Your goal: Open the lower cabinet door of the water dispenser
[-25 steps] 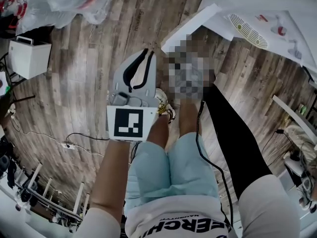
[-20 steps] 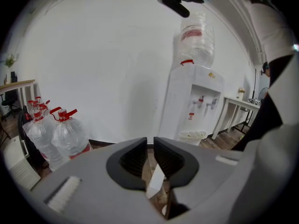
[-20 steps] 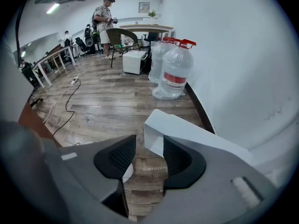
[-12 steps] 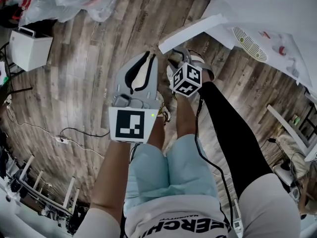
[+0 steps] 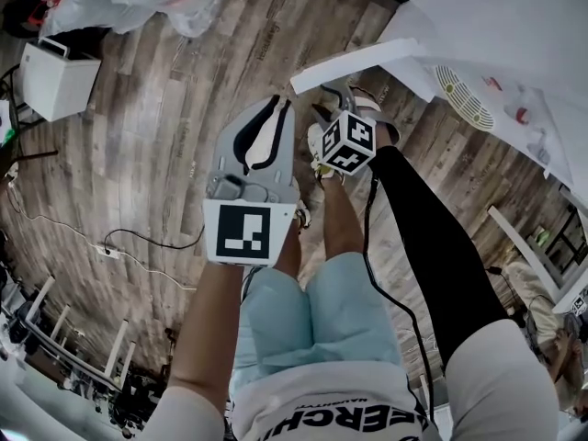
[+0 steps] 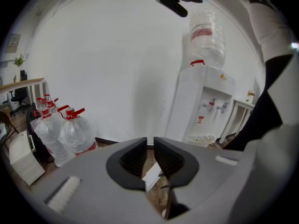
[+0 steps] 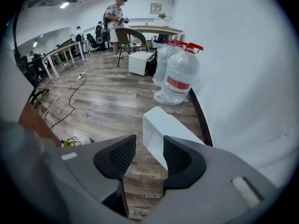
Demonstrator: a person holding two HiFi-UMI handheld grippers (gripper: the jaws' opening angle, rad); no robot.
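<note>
Standing ajar at 1 o'clock in the head view, the lower cabinet door [image 5: 358,62] shows edge-on as a white panel swung out from the water dispenser [image 5: 496,26], over the wooden floor [image 5: 156,154]. In the right gripper view the same panel sits at the centre, just beyond the right gripper [image 7: 149,143]. Its jaws are spread, and the door's near edge lines up with the gap, closer to the jaw at 3 o'clock. Whether either jaw touches the door cannot be told.

The left gripper [image 6: 150,141] has its jaws drawn almost together, leaving only a thin slit with nothing pinched. A sliver of white panel shows through that slit, farther off.

From the left gripper view the dispenser stands at 2 o'clock against the white wall. An upturned clear bottle [image 6: 207,36] with a red label sits on top, and its fill level is unclear. A round drip tray [image 6: 202,139] lies at its foot.

At 9 o'clock, several large water bottles [image 6: 74,132] with red caps stand together on the floor, looking clear inside. A closed white box [image 6: 18,157] sits beside them at 8 o'clock, with its contents hidden.
</note>
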